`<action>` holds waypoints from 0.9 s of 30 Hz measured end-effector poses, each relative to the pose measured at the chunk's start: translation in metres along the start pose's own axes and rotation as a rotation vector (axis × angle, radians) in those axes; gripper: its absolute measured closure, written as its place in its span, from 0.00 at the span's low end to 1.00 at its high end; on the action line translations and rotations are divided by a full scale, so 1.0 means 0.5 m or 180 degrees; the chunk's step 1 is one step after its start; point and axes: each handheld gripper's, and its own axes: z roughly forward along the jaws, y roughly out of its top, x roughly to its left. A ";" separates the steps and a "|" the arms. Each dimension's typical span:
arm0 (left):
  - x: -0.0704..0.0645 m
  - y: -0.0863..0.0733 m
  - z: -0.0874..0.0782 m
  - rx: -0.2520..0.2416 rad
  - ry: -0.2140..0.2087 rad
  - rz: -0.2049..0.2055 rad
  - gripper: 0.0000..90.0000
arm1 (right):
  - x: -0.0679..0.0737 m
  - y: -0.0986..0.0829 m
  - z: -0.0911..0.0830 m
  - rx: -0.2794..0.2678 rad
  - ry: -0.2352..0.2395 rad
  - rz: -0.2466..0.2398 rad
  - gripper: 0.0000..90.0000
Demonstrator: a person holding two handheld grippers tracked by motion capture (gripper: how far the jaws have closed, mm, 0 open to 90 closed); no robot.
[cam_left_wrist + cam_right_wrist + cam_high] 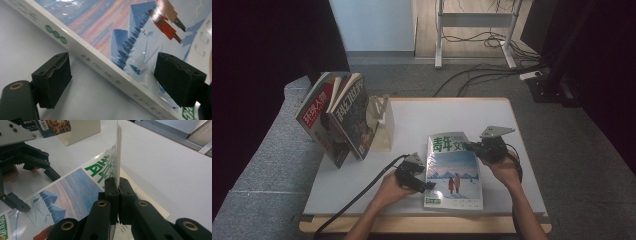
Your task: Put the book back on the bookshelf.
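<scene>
White table point(412, 120), magazine point(453, 170) lying flat, right claw point(117, 185) pinching its cover, left claw point(112, 80) spread astride spine.

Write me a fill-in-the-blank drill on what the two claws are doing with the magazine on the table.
1. The right claw is shut on the magazine's ____.
2. The left claw is ____, one jaw on each side of the spine of the magazine.
3. The magazine lies on the ____ table.
4. Two other magazines stand ____ at the table's left.

Missing words: cover; open; white; upright
</scene>
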 end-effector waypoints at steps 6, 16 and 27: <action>0.000 -0.001 0.004 -0.0013 -0.0083 -0.0017 0.15 | 0.002 0.001 -0.004 -0.0010 -0.0001 -0.0035 0.96; 0.003 0.004 -0.001 0.0029 -0.0174 -0.0142 0.32 | -0.001 -0.004 -0.018 -0.0066 0.0024 -0.0025 0.96; -0.003 0.006 -0.016 -0.0059 -0.0276 -0.0087 0.51 | -0.014 -0.009 -0.023 -0.0030 0.0000 0.0087 0.94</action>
